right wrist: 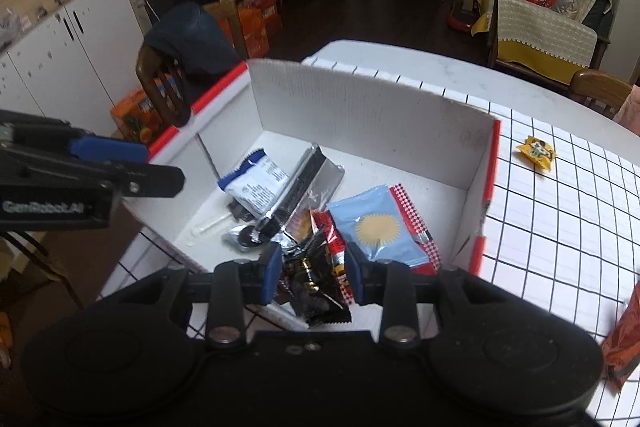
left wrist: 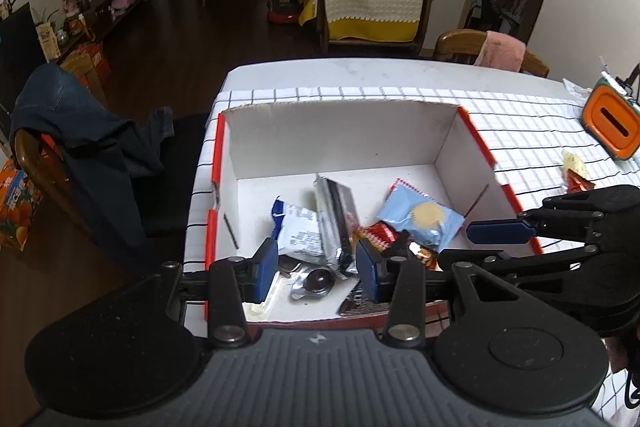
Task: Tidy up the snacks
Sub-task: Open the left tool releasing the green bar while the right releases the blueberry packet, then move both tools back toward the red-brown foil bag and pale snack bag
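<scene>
**Dark packet over the box, other snacks outside**

On the left, the left gripper (left wrist: 316, 267) hangs over the box (right wrist: 360, 99), its jaws apart and holding nothing. In the middle, the right gripper (right wrist: 310, 277) holds a dark snack packet (right wrist: 316, 287) between its pads; whether they press it, I cannot tell. If it is let go here, the packet may land on the near rim and slide out. On the right, a yellow candy (right wrist: 536, 149) waits on the tablecloth (right wrist: 560, 227).

box (right wrist: 360, 107): white card, red-edged, open top, upright | blue-white packet (right wrist: 256, 179): flat on box floor, left | silver packet (right wrist: 308, 183): beside it, tilted | light-blue packet with yellow disc (right wrist: 376, 231): box floor, right | black packet (right wrist: 312, 279): box near edge | yellow candy (right wrist: 536, 151): outside box, right, apart
</scene>
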A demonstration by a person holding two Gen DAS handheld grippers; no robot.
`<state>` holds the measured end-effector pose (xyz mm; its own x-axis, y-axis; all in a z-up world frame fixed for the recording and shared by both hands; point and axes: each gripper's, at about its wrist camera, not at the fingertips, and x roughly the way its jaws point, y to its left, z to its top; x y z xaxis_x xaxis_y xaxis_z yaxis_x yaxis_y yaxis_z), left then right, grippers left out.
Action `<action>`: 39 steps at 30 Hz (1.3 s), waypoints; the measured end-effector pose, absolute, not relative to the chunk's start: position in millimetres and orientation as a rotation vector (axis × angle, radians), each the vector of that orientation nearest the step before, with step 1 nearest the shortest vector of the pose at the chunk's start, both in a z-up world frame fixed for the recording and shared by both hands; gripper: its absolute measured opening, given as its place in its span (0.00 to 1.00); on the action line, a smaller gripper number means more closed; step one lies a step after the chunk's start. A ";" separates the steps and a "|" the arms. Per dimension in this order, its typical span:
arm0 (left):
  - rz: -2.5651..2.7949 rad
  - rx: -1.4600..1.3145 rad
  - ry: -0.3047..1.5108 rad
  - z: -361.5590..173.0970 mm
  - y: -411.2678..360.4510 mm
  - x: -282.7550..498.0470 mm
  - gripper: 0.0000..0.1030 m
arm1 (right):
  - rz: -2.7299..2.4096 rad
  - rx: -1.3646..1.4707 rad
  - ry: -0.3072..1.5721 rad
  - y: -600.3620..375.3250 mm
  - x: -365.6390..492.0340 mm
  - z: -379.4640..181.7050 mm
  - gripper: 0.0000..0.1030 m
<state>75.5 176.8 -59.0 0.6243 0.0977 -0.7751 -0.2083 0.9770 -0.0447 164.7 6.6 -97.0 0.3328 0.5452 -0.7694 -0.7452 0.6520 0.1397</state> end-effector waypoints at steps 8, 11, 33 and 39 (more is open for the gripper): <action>0.131 -0.113 0.831 -41.4 150.8 70.6 0.44 | 0.862 -0.176 0.839 -30.5 152.0 -67.0 0.35; 0.111 -0.095 0.812 -35.9 135.7 70.6 0.51 | 0.847 -0.150 0.822 -47.7 148.9 -58.5 0.37; -0.086 0.002 0.721 -20.4 -19.5 109.9 0.84 | 0.643 -0.075 0.765 -217.5 170.6 -45.6 1.00; -0.115 0.004 0.722 -32.4 -64.8 132.1 0.89 | 0.587 -0.079 0.792 -264.5 190.9 -56.1 1.00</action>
<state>132.1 -64.8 -32.4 0.7442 -0.1038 -0.6598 0.1069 0.9936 -0.0358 190.9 -264.5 -56.1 0.5524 0.4670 -0.6905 -0.5246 0.8385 0.1473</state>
